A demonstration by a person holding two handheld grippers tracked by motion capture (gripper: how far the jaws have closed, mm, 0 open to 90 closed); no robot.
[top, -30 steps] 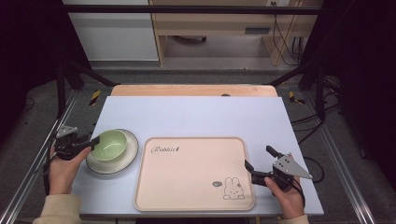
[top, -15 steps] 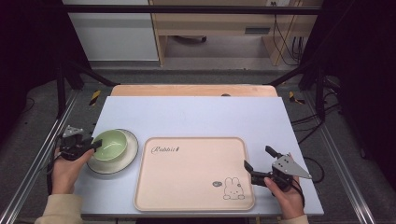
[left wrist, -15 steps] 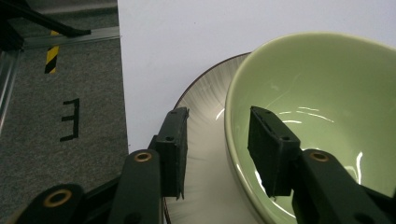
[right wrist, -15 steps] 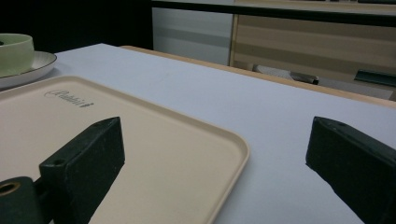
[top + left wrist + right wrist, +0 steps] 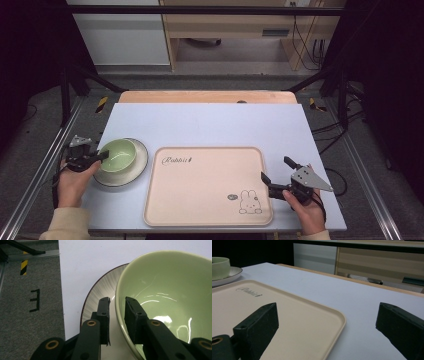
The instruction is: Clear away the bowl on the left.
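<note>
The left gripper (image 5: 117, 312) straddles the green bowl (image 5: 118, 155) rim at its nine o'clock, jaws narrow but seemingly not yet clamped, bowl on its plate (image 5: 139, 165) left of the tray (image 5: 210, 170); the right gripper (image 5: 277, 172) waits wide open.

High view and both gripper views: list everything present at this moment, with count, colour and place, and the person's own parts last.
bowl: 1, pale green, on the plate, table's left.
plate: 1, white with dark rim, under the bowl.
tray: 1, beige, rabbit print, centre front, nothing on it.
table: 1, pale blue-white top.
left gripper: 1, black, jaws astride the bowl's near rim, a gap showing.
right gripper: 1, black, jaws wide apart at the tray's right edge.
hands: 2, one on each gripper, front edge.
</note>
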